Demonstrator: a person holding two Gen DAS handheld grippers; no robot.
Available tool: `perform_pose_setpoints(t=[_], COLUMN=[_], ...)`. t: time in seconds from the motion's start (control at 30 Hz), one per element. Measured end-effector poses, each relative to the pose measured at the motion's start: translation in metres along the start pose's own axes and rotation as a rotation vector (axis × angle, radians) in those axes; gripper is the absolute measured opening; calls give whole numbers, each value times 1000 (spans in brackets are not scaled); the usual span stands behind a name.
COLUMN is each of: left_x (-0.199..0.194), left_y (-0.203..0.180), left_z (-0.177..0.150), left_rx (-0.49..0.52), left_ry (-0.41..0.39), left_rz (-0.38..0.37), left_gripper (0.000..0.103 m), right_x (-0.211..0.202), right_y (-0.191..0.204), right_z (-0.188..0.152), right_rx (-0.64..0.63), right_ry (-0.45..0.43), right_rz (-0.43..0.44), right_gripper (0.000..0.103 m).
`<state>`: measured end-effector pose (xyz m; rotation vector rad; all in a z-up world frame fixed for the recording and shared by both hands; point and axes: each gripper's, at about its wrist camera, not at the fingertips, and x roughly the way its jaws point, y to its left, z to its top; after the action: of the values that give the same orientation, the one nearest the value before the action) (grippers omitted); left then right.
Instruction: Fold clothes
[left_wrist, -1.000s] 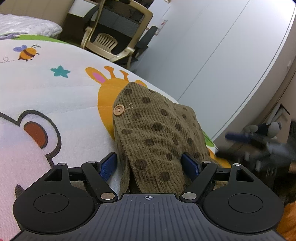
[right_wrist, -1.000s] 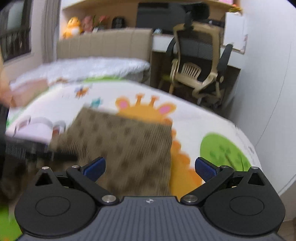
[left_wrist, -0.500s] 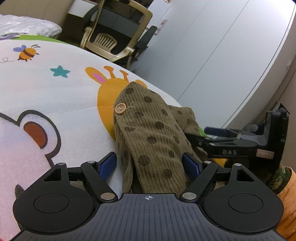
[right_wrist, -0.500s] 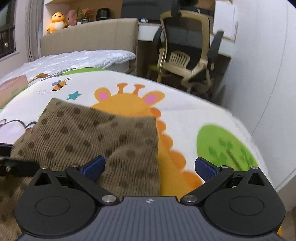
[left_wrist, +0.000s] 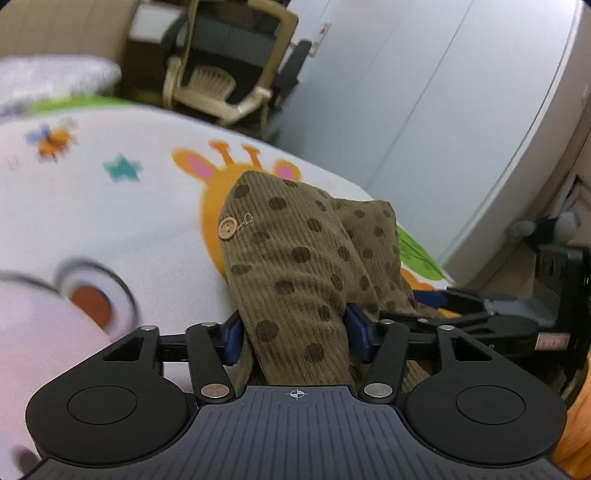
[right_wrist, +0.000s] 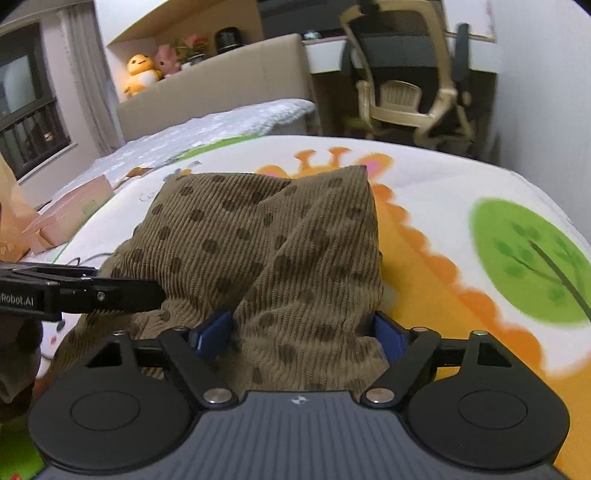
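A brown corduroy garment with dark dots and a tan button lies on a cartoon-print bed cover. My left gripper is shut on its near edge, the cloth bunched between the blue pads. In the right wrist view the same garment rises as a fold, and my right gripper is shut on its near edge too. The right gripper shows in the left wrist view at right, and the left gripper shows in the right wrist view at left.
An office chair stands beyond the bed's far edge by a grey wall. A headboard with plush toys is at the back. Cardboard boxes lie at the left of the bed.
Both grippers have closed on the garment's near edge; a second ago they were open. The right gripper has come in beside the left, and the cloth is now bunched up.
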<state>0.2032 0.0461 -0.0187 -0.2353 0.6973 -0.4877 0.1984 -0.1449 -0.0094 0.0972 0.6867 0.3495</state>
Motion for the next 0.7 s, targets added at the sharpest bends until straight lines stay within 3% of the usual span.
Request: perform_pose_setpoints(t=[0.17, 0.3, 0.43, 0.53, 0.63, 0.7], left_x=[-16, -29, -58, -78, -70, -45], left_y=[48, 87, 97, 89, 86, 97], left_z=[26, 43, 51, 67, 90, 103], left_rx=[-45, -51, -31, 28, 75, 66], left_ry=[-70, -99, -123, -198, -204, -148], left_rz=[118, 216, 238, 219, 185, 153], left_gripper=[53, 57, 57, 57, 55, 48], right_x=[56, 98, 101, 94, 87, 79], right_y=[45, 71, 81, 77, 75, 78], right_z=[41, 63, 59, 54, 55, 56], right_rx=[-108, -149, -178, -196, -218, -241], right_ry=[-45, -37, -29, -18, -13, -18], right_rz=[27, 11, -6, -14, -27, -38], right_gripper=[75, 75, 75, 75, 75, 75])
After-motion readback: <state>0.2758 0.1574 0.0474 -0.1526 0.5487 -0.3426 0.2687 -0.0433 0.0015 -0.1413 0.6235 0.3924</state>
